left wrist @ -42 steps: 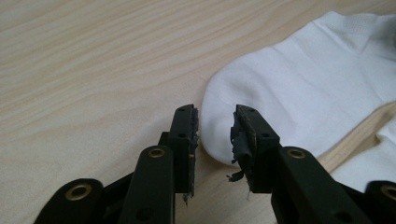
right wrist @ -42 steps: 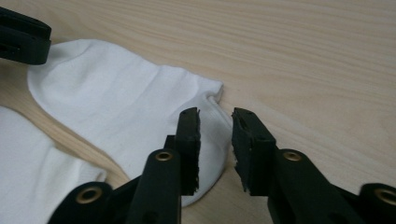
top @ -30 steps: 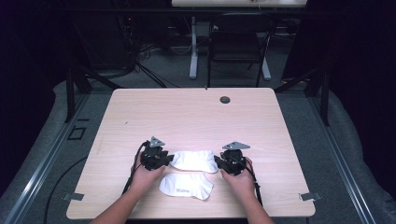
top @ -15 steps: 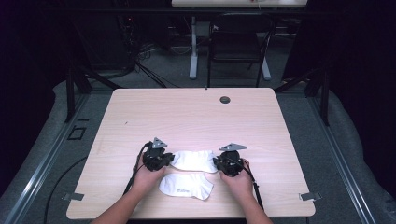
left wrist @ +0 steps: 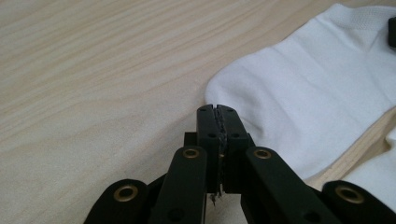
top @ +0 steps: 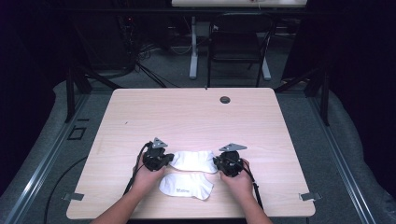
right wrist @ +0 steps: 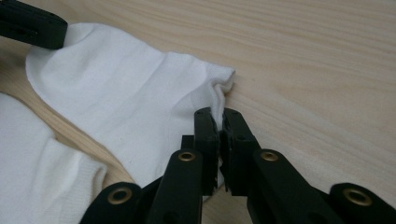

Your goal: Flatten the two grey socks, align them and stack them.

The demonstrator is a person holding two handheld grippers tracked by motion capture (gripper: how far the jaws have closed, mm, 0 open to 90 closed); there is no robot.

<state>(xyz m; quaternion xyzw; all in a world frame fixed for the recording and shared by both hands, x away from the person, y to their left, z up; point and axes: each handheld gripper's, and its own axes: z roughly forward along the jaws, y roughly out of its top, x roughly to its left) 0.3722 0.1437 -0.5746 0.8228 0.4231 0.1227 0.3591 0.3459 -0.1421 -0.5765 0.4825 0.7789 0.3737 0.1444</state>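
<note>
Nearest the person, at 6 o'clock on the wooden table [top: 196,112]: a second white sock [top: 186,185] lies flat between both hands, grey print on it, untouched.

Just beyond it, the upper white ankle sock [top: 194,161] lies stretched flat, one gripper at each end. Small gap of bare wood between the two socks.

Left gripper [top: 159,159] is at the sock's 9 o'clock end, on its rounded end. In the left gripper view the jaws are clenched tight together; whether any fabric is pinched between them, can't tell.

Right gripper [top: 229,163] is at the 3 o'clock end. In the right gripper view the jaws are clamped on a pinched-up fold of sock edge.

Far edge, about 1 o'clock: a round dark grommet [top: 225,100]. Past the table, a dark chair [top: 236,51].
</note>
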